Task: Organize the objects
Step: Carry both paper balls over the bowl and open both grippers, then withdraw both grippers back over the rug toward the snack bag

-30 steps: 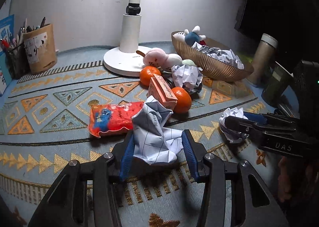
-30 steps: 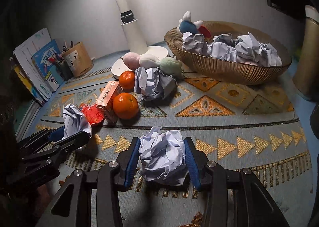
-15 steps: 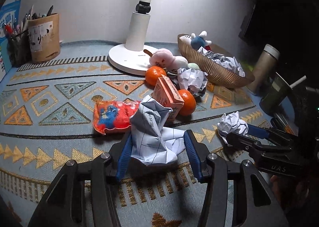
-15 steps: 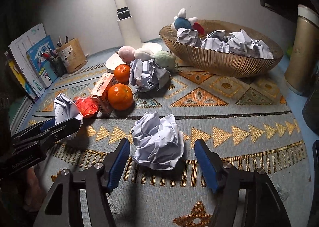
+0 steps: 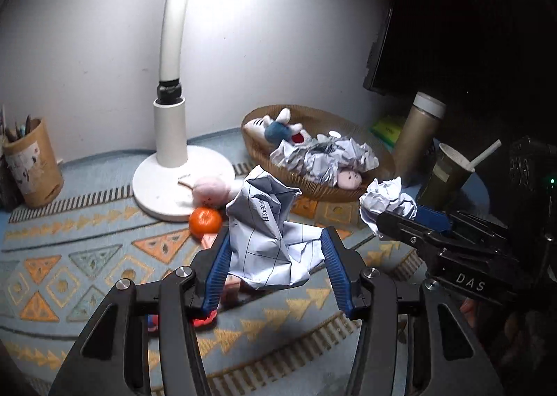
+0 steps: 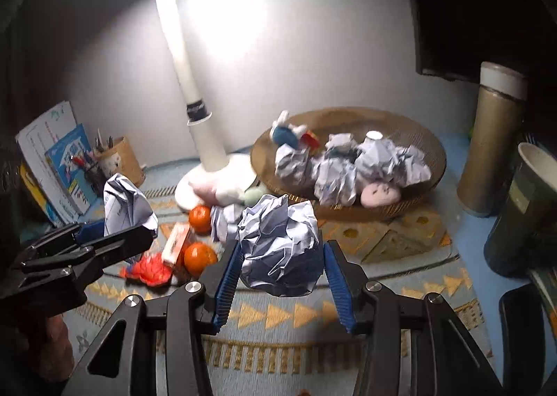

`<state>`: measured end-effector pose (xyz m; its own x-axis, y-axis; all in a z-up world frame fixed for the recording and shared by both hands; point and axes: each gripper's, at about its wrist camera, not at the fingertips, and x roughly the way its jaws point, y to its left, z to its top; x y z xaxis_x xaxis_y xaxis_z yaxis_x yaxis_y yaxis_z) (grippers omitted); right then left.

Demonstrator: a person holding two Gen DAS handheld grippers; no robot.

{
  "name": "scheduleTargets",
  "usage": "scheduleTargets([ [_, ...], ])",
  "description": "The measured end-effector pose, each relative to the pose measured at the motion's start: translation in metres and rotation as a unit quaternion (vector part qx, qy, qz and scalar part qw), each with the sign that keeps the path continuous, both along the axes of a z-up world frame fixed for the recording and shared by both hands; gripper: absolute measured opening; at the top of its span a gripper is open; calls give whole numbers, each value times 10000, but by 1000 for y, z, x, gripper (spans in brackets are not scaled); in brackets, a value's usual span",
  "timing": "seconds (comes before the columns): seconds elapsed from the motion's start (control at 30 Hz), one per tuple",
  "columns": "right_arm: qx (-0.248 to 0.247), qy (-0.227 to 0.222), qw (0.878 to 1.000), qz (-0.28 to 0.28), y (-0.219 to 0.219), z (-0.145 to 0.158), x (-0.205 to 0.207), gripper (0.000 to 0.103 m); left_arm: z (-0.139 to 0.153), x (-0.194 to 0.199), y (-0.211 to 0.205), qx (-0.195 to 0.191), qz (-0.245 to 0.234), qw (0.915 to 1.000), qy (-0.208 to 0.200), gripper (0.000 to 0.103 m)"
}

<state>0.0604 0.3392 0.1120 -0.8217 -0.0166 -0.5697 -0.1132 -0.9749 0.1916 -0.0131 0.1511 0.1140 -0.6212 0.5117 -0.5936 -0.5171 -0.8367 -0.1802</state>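
A white desk lamp [image 5: 174, 138] glares on the pale wall [image 5: 87, 48] at the far side; a patterned mat [image 5: 69, 256] covers the counter, with darkness at right.

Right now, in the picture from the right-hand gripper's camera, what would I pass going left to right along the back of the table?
Books → pencil cup → lamp → basket of paper balls → tall flask → paper cup.

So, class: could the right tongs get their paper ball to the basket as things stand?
Probably yes: the right tongs hold the paper ball lifted, and the basket, straight ahead, is open-topped.
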Motion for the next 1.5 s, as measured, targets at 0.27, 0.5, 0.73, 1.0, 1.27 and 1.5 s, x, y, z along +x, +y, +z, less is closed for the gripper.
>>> scheduleTargets([
  [0.27, -384, -349, 9964, -674, 66, 14, -74, 47, 5, -74, 81, -154, -391, 9991, 36, 49],
  [0.5, -493, -805, 9935, -637, 76, -19, -94, 61, -23, -97, 121, -468, -423, 9979, -152, 93],
  [0.73, -546, -503, 9948, -694, 80, -4, -65, 66, -3, -77, 91, -230, -216, 9995, 75, 95],
  [1.0, -498, -290, 9983, -43, 17, 17, -28, 67, 37, -23, -17, 239, 522, 9973, 450, 95],
  [1.27, -639, -553, 9944, 627, -61, -27, -28, 67, 6, 14, -114, 305, 1723, 9839, 351, 95],
  [1.5, -375, -699, 9938, 782, -85, -76, -32, 67, -68, 14, -137, 235, 2068, 9780, -143, 95],
])
